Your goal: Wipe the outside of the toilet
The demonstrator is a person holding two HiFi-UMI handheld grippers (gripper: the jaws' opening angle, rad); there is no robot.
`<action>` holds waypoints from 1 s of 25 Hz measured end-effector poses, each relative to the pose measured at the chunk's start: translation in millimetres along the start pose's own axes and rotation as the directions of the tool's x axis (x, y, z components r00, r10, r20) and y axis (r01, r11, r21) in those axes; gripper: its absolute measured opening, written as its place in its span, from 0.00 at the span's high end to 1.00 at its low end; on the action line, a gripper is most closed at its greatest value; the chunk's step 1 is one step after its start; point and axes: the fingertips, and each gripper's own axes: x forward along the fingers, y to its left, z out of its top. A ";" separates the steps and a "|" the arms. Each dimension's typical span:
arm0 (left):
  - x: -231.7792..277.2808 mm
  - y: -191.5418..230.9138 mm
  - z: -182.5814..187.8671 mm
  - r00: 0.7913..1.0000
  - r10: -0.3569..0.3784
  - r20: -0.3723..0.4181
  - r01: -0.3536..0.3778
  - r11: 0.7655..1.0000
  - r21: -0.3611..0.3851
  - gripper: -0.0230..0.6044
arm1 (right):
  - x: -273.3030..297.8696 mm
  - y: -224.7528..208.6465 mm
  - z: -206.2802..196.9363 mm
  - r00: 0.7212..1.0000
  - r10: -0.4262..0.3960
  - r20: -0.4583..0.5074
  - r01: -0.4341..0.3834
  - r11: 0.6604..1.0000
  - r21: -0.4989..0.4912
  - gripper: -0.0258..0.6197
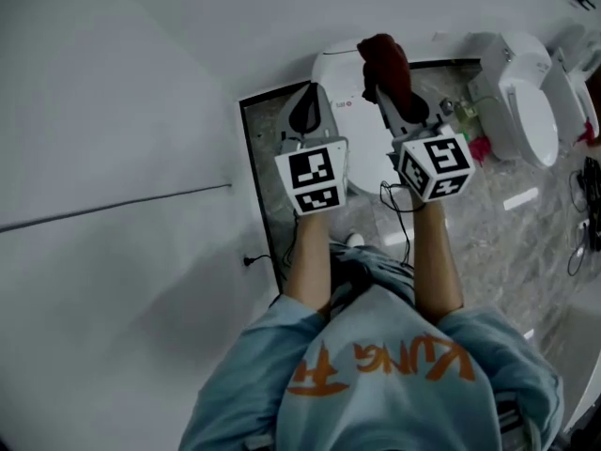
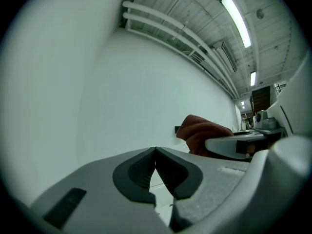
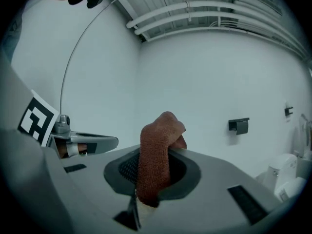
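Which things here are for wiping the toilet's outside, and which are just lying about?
For the job: red-brown cloth, clamped in the right gripper; white toilet in front.
Just about: second toilet to the right; wall paper holder; left gripper, shut and empty.

Dim, bluish light is coming from long white ceiling tube lights, while fisheye edges are bending and darkening.

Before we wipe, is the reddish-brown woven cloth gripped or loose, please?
Gripped: the reddish-brown woven cloth stands pinched between the right gripper's jaws.
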 end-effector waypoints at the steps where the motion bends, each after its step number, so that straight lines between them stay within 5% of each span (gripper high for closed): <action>1: 0.9 -1.5 7.3 1.000 -0.004 0.014 0.004 1.000 0.015 0.96 | 0.3 -2.0 8.2 1.000 -0.004 0.012 0.004 1.000 -0.015 0.88; 6: -2.3 -13.0 30.4 0.999 -0.022 0.050 0.019 0.998 0.059 0.96 | -8.5 -11.7 39.3 0.996 -0.042 0.073 0.044 0.998 -0.039 0.88; 25: 13.6 -55.9 50.7 0.992 -0.077 0.096 0.070 0.994 0.081 0.96 | -24.9 -50.5 51.9 0.990 -0.095 0.101 0.101 0.993 -0.060 0.87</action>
